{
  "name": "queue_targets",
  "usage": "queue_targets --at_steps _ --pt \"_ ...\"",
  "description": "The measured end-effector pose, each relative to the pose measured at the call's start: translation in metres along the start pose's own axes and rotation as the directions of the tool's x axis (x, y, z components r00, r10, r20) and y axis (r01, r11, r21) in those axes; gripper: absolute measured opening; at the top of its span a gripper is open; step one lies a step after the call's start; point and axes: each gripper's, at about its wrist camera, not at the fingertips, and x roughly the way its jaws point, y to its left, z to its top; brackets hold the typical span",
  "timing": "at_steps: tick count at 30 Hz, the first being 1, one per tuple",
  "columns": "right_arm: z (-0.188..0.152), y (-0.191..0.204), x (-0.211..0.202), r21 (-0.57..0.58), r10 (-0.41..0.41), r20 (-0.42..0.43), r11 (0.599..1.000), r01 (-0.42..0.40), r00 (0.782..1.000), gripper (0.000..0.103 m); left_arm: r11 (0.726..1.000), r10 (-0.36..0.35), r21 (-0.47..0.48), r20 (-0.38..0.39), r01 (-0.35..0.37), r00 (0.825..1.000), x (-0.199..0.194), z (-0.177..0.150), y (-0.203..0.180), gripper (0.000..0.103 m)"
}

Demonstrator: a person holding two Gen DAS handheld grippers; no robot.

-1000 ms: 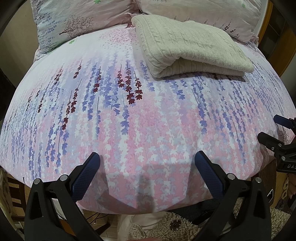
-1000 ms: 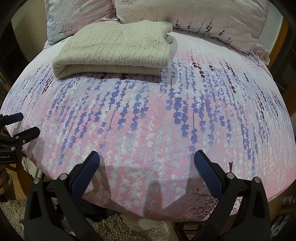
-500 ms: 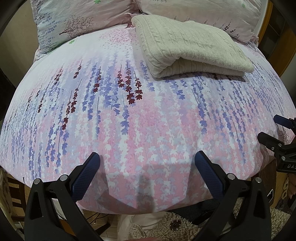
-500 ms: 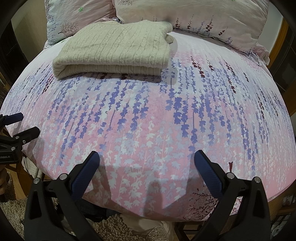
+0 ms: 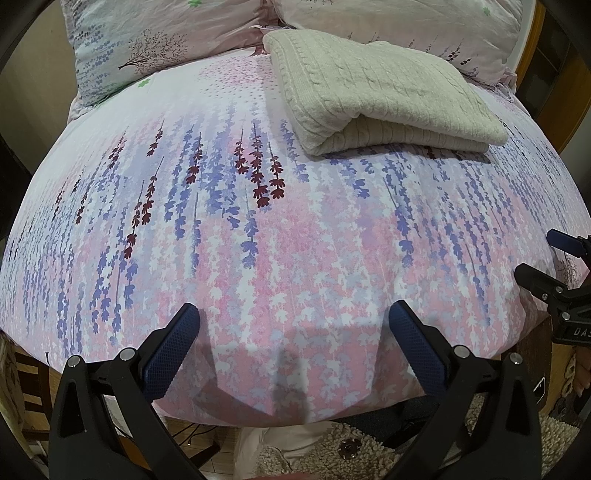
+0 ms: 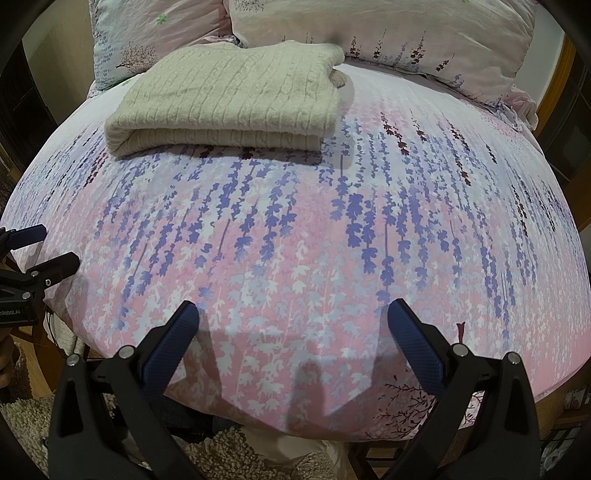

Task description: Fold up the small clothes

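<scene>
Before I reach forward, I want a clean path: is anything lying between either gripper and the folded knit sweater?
Nothing visible. Only bare floral bedspread lies between the open left gripper, the open right gripper and the sweater, which rests near the pillows.

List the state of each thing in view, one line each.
Sweater: folded, lying flat on the bed near the pillows.
Left gripper: open, empty, at the bed's near edge.
Right gripper: open, empty, at the near edge.
Bedspread: spread smooth.
Pillows: at the head of the bed.
</scene>
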Motion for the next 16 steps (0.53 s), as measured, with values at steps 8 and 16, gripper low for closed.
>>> queue_targets --at_steps 8,16 --pt "-0.0001 0.0 -0.0002 0.0 0.0 0.0 1.0 0.0 1.0 0.101 1.0 0.0 -0.001 -0.001 0.0 1.0 -0.0001 0.0008 0.001 0.102" --pt "-0.0002 0.0001 -0.0002 0.0 0.0 0.0 1.0 0.0 1.0 0.101 1.0 0.001 -0.004 0.0 -0.001 1.0 -0.0002 0.0 0.0002 0.102"
